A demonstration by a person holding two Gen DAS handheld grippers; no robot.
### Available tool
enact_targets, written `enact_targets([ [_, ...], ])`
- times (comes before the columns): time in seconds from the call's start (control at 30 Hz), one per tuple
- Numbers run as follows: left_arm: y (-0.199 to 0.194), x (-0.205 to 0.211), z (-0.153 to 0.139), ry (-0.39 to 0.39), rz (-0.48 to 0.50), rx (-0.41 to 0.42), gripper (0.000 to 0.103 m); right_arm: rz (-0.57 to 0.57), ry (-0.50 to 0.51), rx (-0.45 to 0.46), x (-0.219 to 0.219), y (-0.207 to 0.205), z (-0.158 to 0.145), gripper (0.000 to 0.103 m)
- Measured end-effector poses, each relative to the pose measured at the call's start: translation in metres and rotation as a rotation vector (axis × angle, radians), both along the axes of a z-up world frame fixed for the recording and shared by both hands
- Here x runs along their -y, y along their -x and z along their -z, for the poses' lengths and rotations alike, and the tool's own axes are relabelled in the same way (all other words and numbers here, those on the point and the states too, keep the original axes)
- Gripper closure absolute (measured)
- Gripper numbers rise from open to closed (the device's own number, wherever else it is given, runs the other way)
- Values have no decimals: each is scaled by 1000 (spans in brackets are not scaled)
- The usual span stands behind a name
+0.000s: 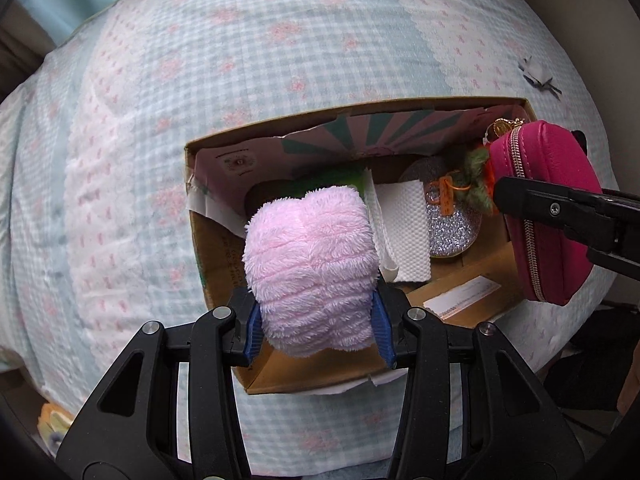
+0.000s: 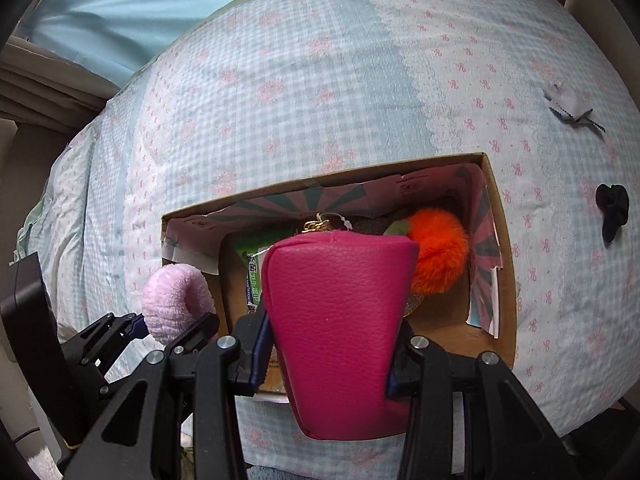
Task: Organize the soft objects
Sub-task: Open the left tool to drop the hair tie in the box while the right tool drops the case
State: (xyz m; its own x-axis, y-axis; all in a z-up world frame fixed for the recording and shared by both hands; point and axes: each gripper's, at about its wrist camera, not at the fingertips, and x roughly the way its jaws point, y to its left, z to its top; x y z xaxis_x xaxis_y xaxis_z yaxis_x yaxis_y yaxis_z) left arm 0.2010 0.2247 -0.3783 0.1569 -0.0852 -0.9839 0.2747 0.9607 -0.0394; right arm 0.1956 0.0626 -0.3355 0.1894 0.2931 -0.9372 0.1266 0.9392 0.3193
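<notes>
Quilted bedcover, pale blue gingham with pink bows, beneath an open cardboard box lined with printed paper. Left gripper, pointing straight down over the box's near-left corner, clenched on a fluffy pink plush roll. Right gripper, steeply tilted above the box, grasping a magenta grained-leather zip pouch. Inside the box: embossed white tissue, orange fur pompom, silver glitter piece.

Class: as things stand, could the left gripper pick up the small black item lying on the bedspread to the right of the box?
Probably not: the left gripper is shut on the pink fluffy item, and the black item lies beyond the cardboard box.
</notes>
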Motion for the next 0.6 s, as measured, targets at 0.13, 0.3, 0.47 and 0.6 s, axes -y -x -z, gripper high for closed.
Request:
enact_targets([
  [0.13,-5,2,13,-2,13,-16,63,-6,-16,-45,-5,-9,24,63],
  [0.3,-7,9,21,-19,60,-10,63,4,-45,-89,-3,-17,43,62],
  [0.47,-3,12,24,-5,94,-21,23,5,-54,-94,-2,-21,53,48],
  [0.6,6,11,15,3,97,8,0,41,-73,-55,2,-21,52,0],
])
